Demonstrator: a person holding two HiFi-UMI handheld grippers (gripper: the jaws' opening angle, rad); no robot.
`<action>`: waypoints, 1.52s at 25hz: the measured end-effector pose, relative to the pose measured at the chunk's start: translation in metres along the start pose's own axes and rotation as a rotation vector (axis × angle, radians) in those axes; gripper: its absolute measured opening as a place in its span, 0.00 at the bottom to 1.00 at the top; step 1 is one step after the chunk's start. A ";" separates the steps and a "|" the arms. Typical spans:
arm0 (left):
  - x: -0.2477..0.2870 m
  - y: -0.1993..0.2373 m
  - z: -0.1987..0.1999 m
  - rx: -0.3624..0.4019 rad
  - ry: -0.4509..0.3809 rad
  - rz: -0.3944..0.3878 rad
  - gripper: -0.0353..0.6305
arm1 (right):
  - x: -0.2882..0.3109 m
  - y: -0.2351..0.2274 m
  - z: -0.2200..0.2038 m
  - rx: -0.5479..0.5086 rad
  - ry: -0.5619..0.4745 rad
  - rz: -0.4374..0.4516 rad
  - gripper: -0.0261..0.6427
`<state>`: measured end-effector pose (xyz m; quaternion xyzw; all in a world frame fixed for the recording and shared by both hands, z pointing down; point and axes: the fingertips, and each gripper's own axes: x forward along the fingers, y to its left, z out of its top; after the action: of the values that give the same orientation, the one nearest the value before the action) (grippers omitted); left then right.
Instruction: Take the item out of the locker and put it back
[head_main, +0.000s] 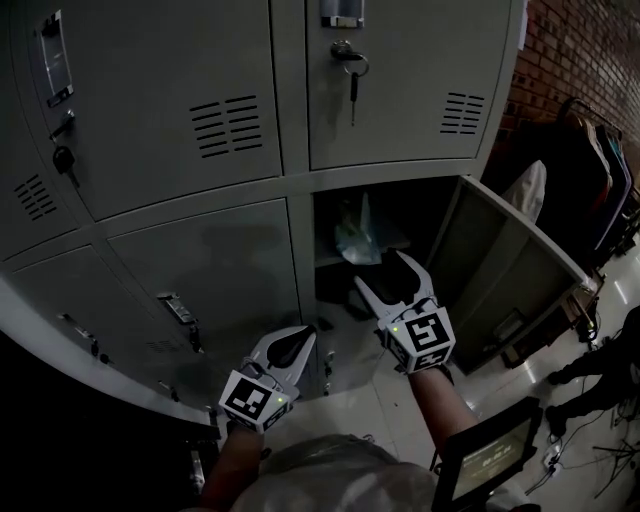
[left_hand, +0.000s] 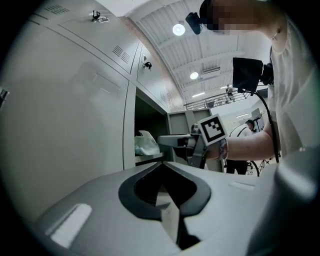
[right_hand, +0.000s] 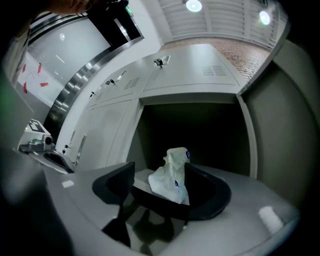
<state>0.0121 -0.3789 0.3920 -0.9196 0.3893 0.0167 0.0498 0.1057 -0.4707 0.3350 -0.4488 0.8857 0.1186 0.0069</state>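
Bag (right_hand: 172, 176) of thin pale plastic: upright and crumpled on the shelf (left_hand: 148, 159) of the open lower compartment, framed between the jaws of the right gripper (head_main: 388, 272). Spread wide there, with no pad pressing the film; nothing gripped. Left gripper (head_main: 300, 338): closed, empty, held low before the shut neighbouring door.

Step in hand, as judged: either approach for the take-out or release after the return; not decidable from this moment. For a take-out: advance until both pads flank the bag, close gently on the soft film, withdraw clear of the open door (head_main: 500, 265).

- Right gripper view only: blue print on the bag, clearance at each pad.
- Left gripper view only: side-on, right jaw tips close by the bag at the compartment mouth.
- Head view only: open door swung out to the right.
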 end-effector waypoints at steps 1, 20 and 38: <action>-0.001 0.002 -0.001 0.001 0.001 0.000 0.06 | 0.008 -0.003 -0.002 0.006 0.009 -0.006 0.47; -0.020 0.034 -0.009 -0.041 0.026 0.042 0.06 | 0.027 -0.013 -0.003 0.024 0.034 0.005 0.04; -0.125 -0.055 -0.011 -0.085 -0.003 -0.012 0.09 | -0.143 0.112 0.038 0.091 -0.073 -0.003 0.04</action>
<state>-0.0353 -0.2530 0.4159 -0.9233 0.3824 0.0343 0.0113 0.0981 -0.2854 0.3378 -0.4446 0.8887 0.0943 0.0598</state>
